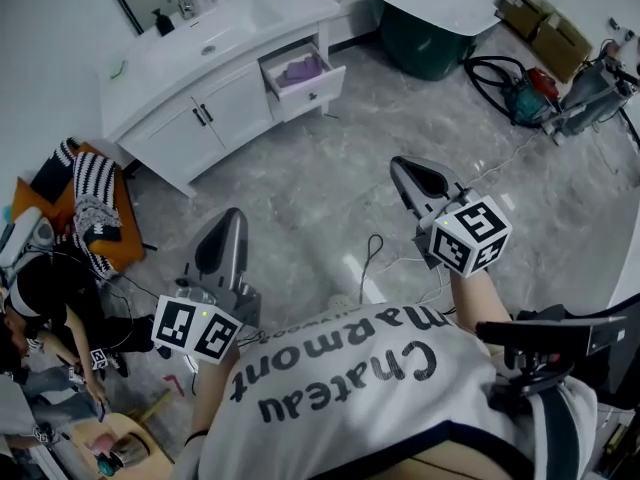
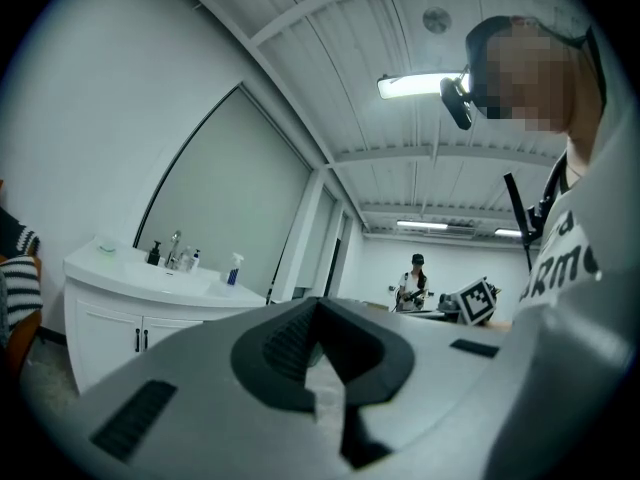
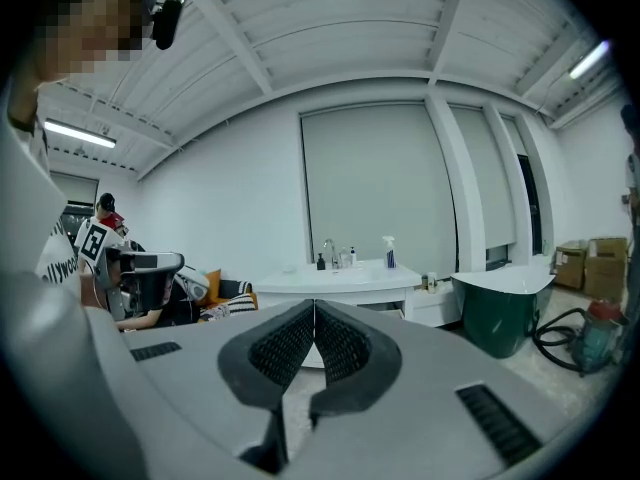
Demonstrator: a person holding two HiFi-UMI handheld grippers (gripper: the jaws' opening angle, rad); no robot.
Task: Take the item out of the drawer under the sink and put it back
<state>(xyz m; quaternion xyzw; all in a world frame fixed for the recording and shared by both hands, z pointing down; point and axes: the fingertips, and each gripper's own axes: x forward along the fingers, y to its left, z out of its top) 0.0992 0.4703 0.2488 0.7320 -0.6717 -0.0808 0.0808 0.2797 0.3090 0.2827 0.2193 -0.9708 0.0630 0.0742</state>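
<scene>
In the head view we stand well apart from the white vanity (image 1: 178, 118), whose drawer (image 1: 322, 88) already hangs open under the sink (image 1: 215, 40). The purple item (image 1: 298, 69) lies inside it, untouched. The left gripper (image 1: 229, 226) and the right gripper (image 1: 410, 173) both point toward the cabinet, clenched and carrying nothing. We judge the step in hand to be the approach. To do it well we should close the gap first, spread one gripper's jaws before reaching in, and come down over the drawer front rather than through it. The item looks soft, so a pinch on a raised fold should serve best. Loose cables (image 1: 374, 252) trail across the floor between us and the drawer and could catch a foot. A green tub (image 1: 432, 40) stands just beside the vanity, with a red and teal machine (image 1: 528, 90) and cardboard boxes (image 1: 545, 26) farther right. A seated person (image 1: 48, 298) is at the left. In the left gripper view the jaws meet at the tips, empty, and the vanity sits at the left; the drawer does not show here. In the right gripper view the jaws are pressed together on nothing. Beyond them we see the vanity with a spray bottle (image 3: 388, 251) and the tub, and the jaws hide the drawer.
</scene>
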